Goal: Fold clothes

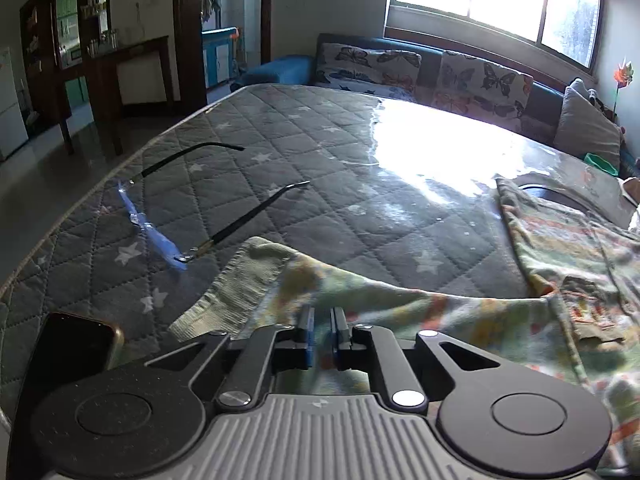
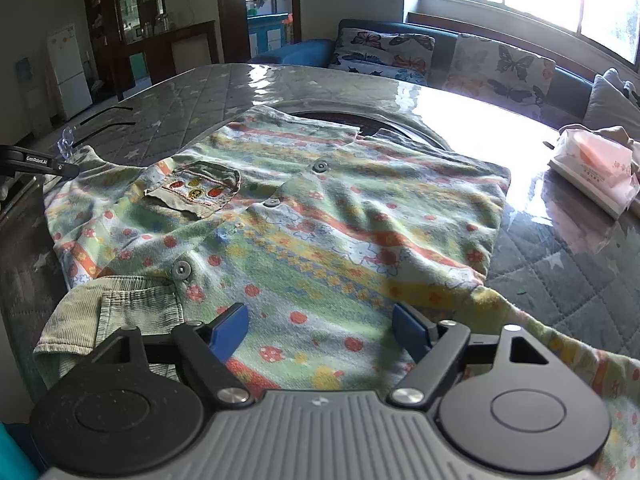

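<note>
A child's button-up shirt (image 2: 320,216) with green, orange and yellow bands lies spread face up on the quilted table (image 2: 560,280); its chest pocket (image 2: 196,192) faces the left. My left gripper (image 1: 322,334) is shut on the shirt's sleeve (image 1: 360,296) just behind the ribbed green cuff (image 1: 224,300), lifting it off the table. That gripper's tip (image 2: 68,170) shows at the left edge of the right wrist view. My right gripper (image 2: 320,332) hovers open over the shirt's lower hem, nothing between its blue pads (image 2: 230,330). A second cuff (image 2: 116,312) lies folded at the near left.
Eyeglasses (image 1: 160,224) and a phone (image 1: 76,344) lie on the table left of the sleeve. A tissue pack (image 2: 596,168) sits at the far right. A dark round object (image 2: 344,118) lies behind the collar. A sofa with butterfly cushions (image 1: 372,64) stands beyond the table.
</note>
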